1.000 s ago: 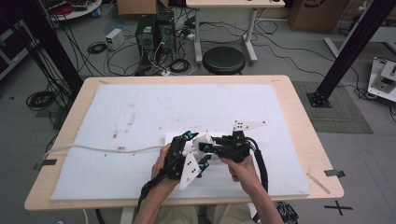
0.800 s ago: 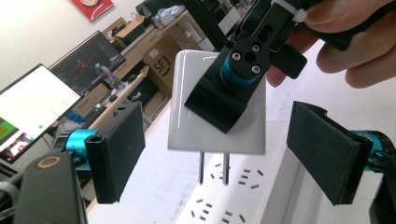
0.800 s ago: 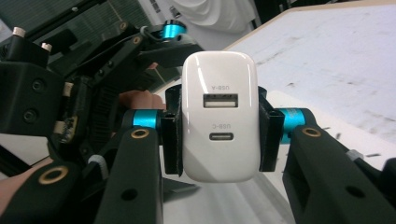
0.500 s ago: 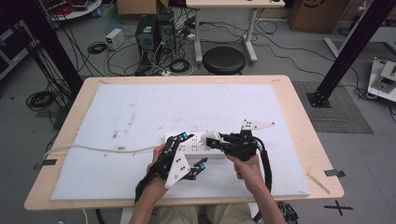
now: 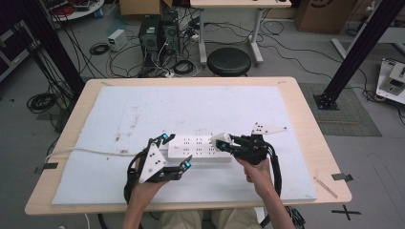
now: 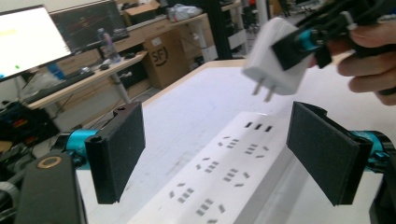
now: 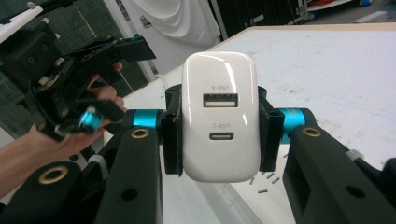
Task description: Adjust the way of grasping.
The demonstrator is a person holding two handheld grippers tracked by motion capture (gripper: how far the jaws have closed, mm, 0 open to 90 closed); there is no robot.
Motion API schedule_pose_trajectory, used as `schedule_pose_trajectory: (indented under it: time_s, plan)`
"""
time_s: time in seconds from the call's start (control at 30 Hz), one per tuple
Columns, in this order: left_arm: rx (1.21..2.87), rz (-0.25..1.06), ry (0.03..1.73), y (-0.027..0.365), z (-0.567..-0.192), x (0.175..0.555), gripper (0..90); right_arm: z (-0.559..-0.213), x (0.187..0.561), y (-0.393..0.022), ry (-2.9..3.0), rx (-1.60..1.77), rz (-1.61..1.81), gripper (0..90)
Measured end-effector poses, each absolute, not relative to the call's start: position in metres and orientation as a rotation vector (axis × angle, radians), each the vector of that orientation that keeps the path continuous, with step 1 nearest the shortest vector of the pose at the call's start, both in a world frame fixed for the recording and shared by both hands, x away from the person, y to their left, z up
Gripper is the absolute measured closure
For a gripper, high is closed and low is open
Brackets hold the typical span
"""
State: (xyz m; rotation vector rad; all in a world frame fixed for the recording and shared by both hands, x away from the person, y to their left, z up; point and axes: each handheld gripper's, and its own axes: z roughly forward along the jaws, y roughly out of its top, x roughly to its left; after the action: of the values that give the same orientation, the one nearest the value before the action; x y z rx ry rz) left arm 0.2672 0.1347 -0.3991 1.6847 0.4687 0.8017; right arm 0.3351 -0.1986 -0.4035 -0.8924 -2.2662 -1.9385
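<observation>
Step in hand: plugging charger [image 7: 220, 116] into power strip [image 5: 200, 148]. Right gripper [image 5: 220, 141] clamps charger, prongs down, hovering above strip's 3 o'clock end. Left gripper [image 5: 175, 151] spread wide, straddling strip's 9 o'clock end, not gripping. Next: brace strip, align prongs with socket, press down.

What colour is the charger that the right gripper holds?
White; the charger shows best in the right gripper view, clamped in the right gripper.
</observation>
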Motion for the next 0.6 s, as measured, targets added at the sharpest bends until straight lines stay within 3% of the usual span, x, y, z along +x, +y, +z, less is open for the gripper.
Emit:
schedule_pose_trajectory:
  time_s: [0.6]
  plan:
    - [1.569,0.837,0.843,0.219,-0.409,0.260,20.2,-0.405,0.331,-0.215,-2.299,-0.933,-1.954,63.2]
